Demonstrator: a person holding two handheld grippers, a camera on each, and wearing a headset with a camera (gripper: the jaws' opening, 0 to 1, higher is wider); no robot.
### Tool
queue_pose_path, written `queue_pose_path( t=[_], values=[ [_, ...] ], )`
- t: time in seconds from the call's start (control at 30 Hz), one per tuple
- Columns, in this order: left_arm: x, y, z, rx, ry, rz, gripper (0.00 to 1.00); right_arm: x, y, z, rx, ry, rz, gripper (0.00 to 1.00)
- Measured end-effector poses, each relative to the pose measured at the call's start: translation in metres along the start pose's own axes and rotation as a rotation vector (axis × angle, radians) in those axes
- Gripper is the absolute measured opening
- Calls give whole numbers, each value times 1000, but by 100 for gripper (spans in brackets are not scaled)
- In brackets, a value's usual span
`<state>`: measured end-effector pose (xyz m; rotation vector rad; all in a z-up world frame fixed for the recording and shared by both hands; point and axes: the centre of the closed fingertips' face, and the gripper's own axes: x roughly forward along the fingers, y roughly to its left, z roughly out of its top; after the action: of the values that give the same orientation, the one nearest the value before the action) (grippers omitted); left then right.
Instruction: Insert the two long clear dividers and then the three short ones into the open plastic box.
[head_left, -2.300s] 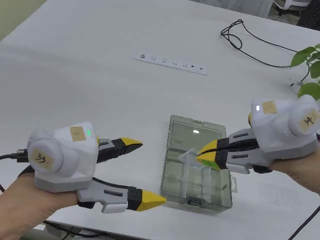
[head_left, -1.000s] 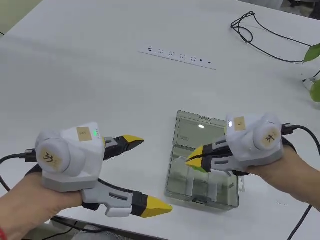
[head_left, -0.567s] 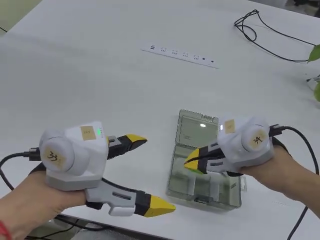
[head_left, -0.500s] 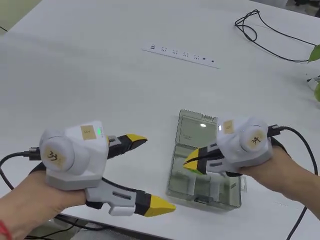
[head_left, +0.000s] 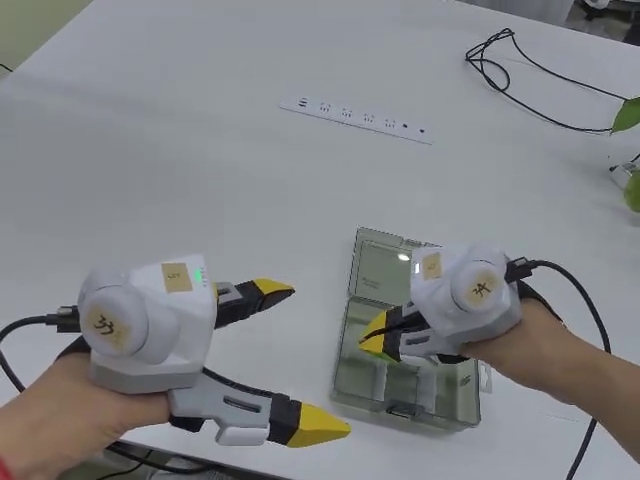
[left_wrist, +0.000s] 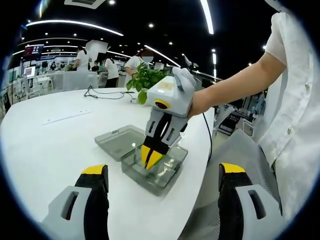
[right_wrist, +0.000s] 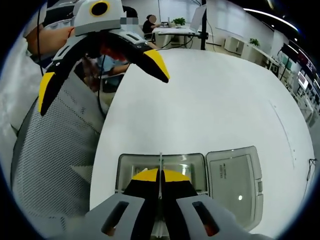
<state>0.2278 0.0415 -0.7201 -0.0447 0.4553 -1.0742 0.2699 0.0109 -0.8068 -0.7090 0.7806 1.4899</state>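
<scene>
Left hand-held gripper (head_left: 305, 360) spread, right one (head_left: 372, 338) — clamped

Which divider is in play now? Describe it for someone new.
On the white table, near its front edge, an open clear plastic box lies with its lid flat. The right tongs reach over its tray, shut on a thin clear divider. It is the one piece pinched upright between the yellow tips, seen edge-on as a thin line in the right gripper view.

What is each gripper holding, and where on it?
Right gripper: a clear divider, seen edge-on, pinched at the edge nearest the gripper. Left gripper: open, holding nothing.
</scene>
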Motion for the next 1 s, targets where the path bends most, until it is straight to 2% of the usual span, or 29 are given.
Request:
queue_pose_path(
  t=[0.4,0.73,1.0],
  values=[
    [-1,-1,2,8,0,-2,93,6,1,-6,-37,79,2,2],
    [0,-2,4,16,1,-4,93,9,1,-8,-36,93,-9,2],
    [-2,-3,6,19,1,5,93,8,1,-7,-24,83,-19,4]
  ],
)
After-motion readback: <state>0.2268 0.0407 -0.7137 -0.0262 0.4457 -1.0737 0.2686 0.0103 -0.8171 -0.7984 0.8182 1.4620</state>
